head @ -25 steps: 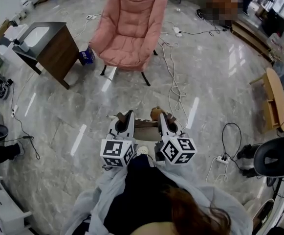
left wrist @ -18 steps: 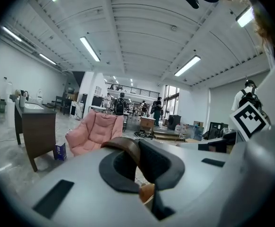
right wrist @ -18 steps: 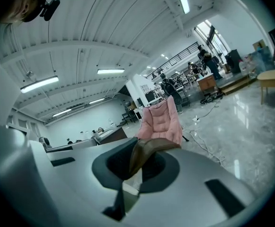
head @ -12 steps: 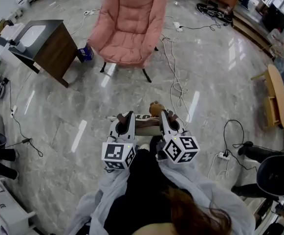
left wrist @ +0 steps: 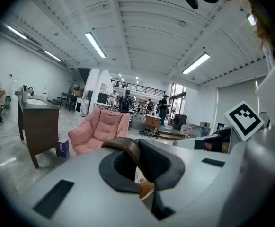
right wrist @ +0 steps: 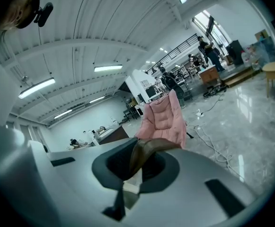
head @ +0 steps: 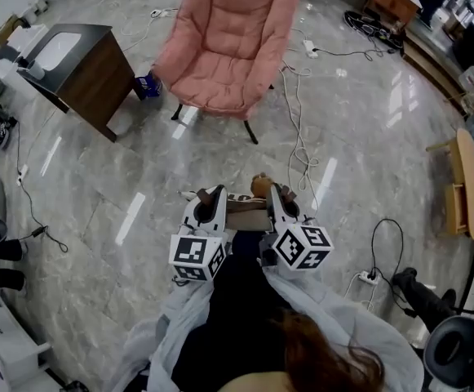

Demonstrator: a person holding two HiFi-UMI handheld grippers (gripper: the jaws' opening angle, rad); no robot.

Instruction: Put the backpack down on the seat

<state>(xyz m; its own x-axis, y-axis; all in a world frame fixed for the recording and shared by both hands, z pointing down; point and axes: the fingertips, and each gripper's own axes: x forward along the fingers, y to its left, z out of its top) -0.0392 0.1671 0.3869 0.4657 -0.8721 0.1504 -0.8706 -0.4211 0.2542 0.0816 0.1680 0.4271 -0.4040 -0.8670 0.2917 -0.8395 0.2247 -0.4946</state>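
left tool (head: 212, 196) and right tool (head: 274, 193) each pinch a brown backpack (head: 246, 208) strap over glossy marble floor (head: 114, 178), pink armchair (head: 224, 47) ahead.

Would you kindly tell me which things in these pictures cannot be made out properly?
1. Backpack: in the head view it is mostly hidden under the left tool and right tool, so its shape is unclear.
2. Both tool views: only a brown strap shows in the shut jaws, and the tool bodies block the bag.
3. Print on the backpack: head view, too small to read.
4. People: left tool view, too small.
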